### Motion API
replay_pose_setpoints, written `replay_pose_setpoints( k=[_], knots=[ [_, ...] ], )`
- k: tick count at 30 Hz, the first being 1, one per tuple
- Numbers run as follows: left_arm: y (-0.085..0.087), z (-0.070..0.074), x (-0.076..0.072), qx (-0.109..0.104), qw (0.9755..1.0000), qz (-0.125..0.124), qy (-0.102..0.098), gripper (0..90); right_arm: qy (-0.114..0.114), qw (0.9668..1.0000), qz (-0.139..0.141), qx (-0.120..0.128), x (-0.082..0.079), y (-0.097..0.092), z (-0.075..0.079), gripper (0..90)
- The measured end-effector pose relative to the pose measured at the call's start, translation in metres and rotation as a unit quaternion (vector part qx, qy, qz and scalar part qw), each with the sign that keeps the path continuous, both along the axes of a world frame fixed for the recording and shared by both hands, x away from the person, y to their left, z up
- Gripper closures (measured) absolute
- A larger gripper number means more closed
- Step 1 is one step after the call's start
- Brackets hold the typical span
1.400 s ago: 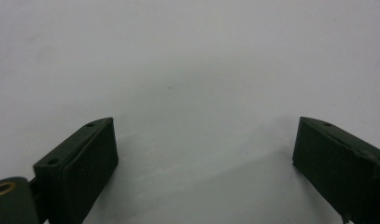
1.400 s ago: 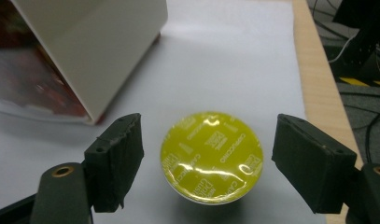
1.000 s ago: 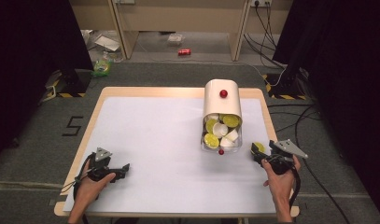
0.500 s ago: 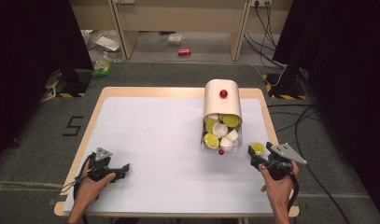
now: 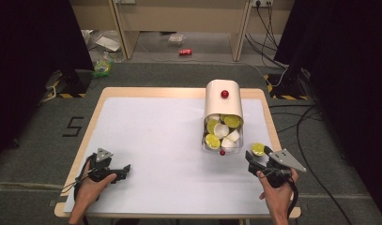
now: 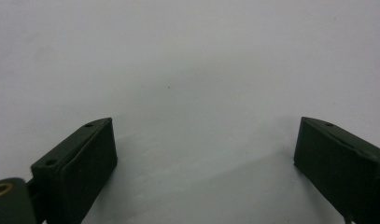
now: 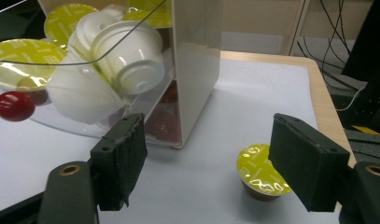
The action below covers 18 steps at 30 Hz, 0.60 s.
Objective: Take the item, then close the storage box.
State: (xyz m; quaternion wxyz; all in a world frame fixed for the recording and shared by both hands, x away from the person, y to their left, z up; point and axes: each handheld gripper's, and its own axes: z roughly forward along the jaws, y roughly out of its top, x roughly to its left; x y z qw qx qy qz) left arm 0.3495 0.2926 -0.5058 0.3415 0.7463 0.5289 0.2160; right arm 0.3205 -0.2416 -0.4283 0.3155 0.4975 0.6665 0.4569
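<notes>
Nearest, at roughly 7 o'clock on the white surface (image 5: 170, 140): left claw (image 5: 124, 168), gripped by a hand (image 5: 87, 190), jaws spread wide apart over bare white, nothing between them.

At about 5 o'clock: right claw (image 5: 252, 158), held by the other hand (image 5: 278, 194), jaws apart at a middling gap, pads pressing on nothing. In the right gripper view: right claw (image 7: 211, 158) aimed toward 12 o'clock, with a coffee capsule (image 7: 262, 171) just inside the right-hand jaw, sitting upright on the surface, yellow-green foil lid up, partly hidden by that jaw. Contact between jaw and capsule: cannot tell. In the high view: same capsule (image 5: 258, 149) at the claw's tip, just beside the dispenser's near right corner, close to the surface's right edge.

Farther, toward 1 o'clock: cream capsule dispenser (image 5: 224, 101) with a red knob (image 5: 225, 93) on top. At its near end, a clear drawer (image 5: 220, 146) pulled open, piled with white and yellow-lidded capsules, a small red knob (image 5: 222, 152) on its front.
</notes>
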Motion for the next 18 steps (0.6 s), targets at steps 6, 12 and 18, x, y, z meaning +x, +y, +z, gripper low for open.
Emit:
replay_pose_setpoints(
  k=[6, 12, 18],
  knots=[
    [0.000, 0.000, 0.000, 0.000, 1.0000, -0.001, 0.001, 4.4, -0.001, 1.0000, 0.001, -0.009, -0.006, 0.003, -0.002, 27.9],
    [0.000, 0.000, 0.000, 0.000, 1.0000, -0.001, 0.001, 4.4, -0.004, 1.0000, 0.004, -0.006, -0.011, 0.003, -0.001, 27.9],
    [0.000, 0.000, 0.000, 0.000, 1.0000, -0.001, 0.001, 4.4, -0.003, 0.9999, 0.009, -0.007, -0.012, 0.005, -0.002, 27.9]
  ],
)
